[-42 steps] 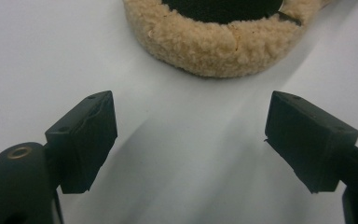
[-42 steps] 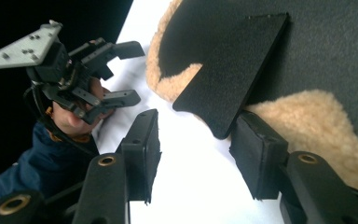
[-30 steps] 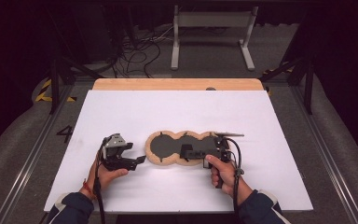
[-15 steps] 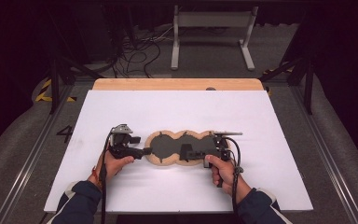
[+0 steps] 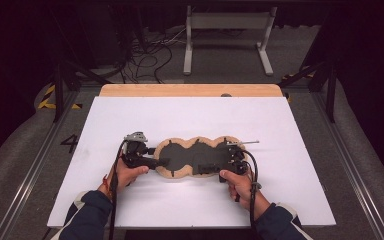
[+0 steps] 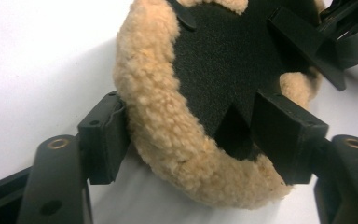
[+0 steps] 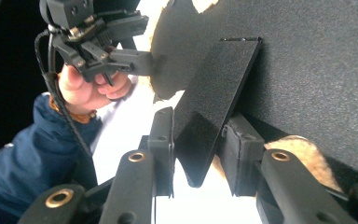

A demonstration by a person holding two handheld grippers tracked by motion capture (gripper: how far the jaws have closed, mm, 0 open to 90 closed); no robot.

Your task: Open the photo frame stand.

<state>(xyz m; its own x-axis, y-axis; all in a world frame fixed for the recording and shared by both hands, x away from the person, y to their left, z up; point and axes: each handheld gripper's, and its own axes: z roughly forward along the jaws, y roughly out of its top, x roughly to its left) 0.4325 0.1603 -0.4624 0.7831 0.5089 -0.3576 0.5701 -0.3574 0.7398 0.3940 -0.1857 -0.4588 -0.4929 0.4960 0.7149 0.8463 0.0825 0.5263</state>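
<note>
One pad (image 5: 195, 156) in hand: a flat, three-lobed piece, black felt-like face with a coarse grain, bordered all round by a tan, curly fleece rim. It lies on the white sheet (image 5: 190, 120), nearer my edge of it than the far one, long axis running side to side.

In the left gripper view the fleece (image 6: 163, 112) reads as thick, nubbly pile, and the black face (image 6: 223, 60) as rough, matte fabric. My left gripper (image 5: 152, 161) straddles the pad's left end lobe, one jaw outside the fleece rim, the other on the black face. Jaws stand at middling width around the rim; I cannot tell whether they press it.

My right gripper (image 5: 228, 159) sits on the pad's right lobe. In the right gripper view a stiff black tab (image 7: 214, 107), flat and sharp-edged with the same gritty surface, stands up from the pad between the two jaws, which are drawn close on either side of it and grip it.

Count: one pad, three lobes, two grippers, two hands, one on each.

Beyond the pad: the white sheet covers a pale wooden tabletop (image 5: 190, 90), whose bare strip shows along the far edge. Past that, one white metal frame (image 5: 227, 35) on the grey floor, and a tangle of black cables (image 5: 145, 50) left of it.
</note>
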